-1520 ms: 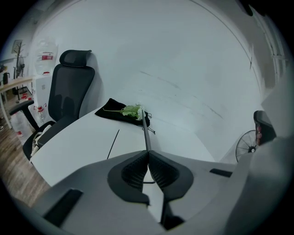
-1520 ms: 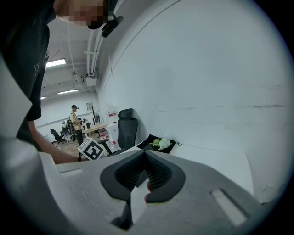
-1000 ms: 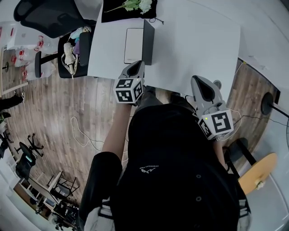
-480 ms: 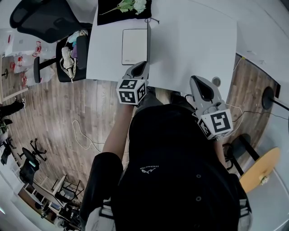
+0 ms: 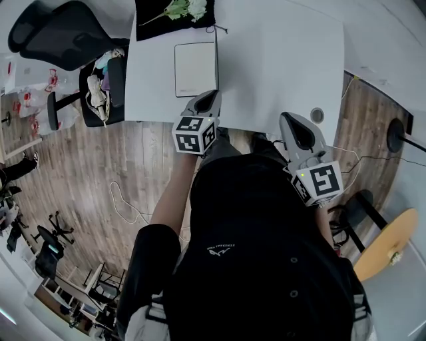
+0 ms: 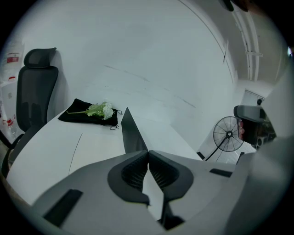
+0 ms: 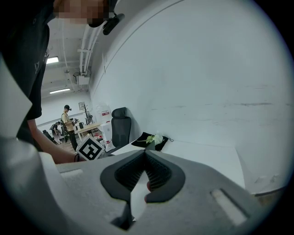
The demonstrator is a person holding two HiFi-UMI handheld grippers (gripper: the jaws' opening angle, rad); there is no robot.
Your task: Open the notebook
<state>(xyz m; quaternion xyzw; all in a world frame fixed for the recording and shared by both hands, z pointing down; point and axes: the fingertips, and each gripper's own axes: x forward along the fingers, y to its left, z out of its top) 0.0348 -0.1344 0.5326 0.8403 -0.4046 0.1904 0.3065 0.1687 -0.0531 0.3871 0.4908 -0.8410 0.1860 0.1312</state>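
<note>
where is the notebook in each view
Head view: the notebook lies top centre, its dark cover raised along its right edge.
Left gripper view: centre, the dark cover standing just above the shut jaws.
Right gripper view: not clearly in it; a dark sliver above the jaw tips might be it.
Shared landmark: the flowers on a black cloth, beyond the notebook.

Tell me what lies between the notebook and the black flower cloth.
A strip of white tabletop, bare except a thin dark cord at the cloth's corner, separates the white, dark-covered notebook from the black cloth. The head view shows it.
</note>
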